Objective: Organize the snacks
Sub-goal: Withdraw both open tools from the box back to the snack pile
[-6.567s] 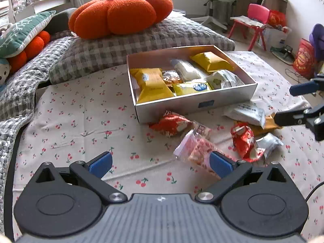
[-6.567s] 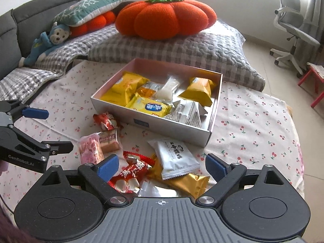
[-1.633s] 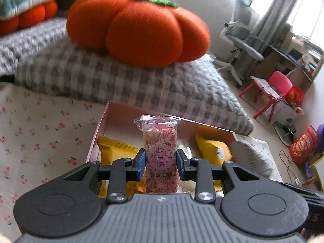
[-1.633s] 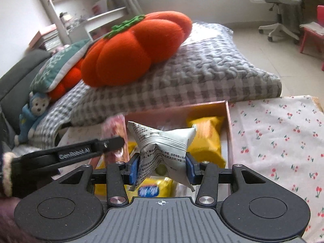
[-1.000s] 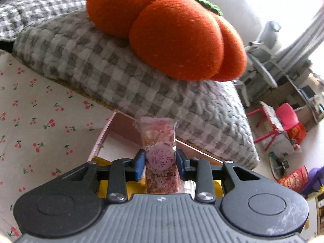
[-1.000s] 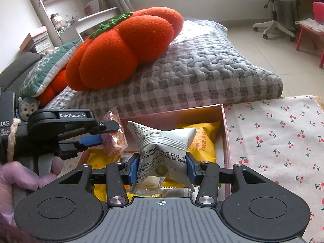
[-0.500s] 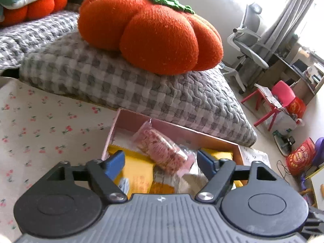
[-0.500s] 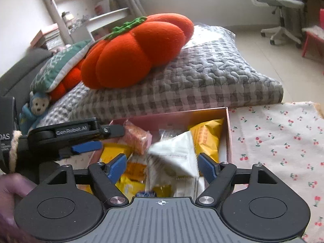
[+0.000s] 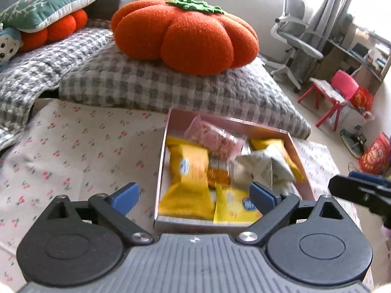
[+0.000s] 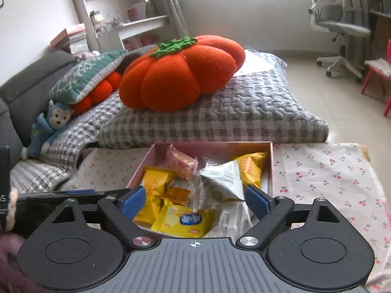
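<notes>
The pink bar was seen lying inside the box near its far wall, its long axis slanted from far left to near right across the other packets. The white packet was propped beside it. The jaws of the left gripper and the right gripper were opening wide, with nothing gripped. Bare cherry-print cloth lay left of the box.

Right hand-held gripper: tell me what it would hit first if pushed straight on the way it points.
Probably the white crinkled foil snack packet lying on top of the snacks in the shallow pink cardboard box. It sits centred between the opening, empty jaws of the right hand-held gripper. Depth is unclear.
</notes>
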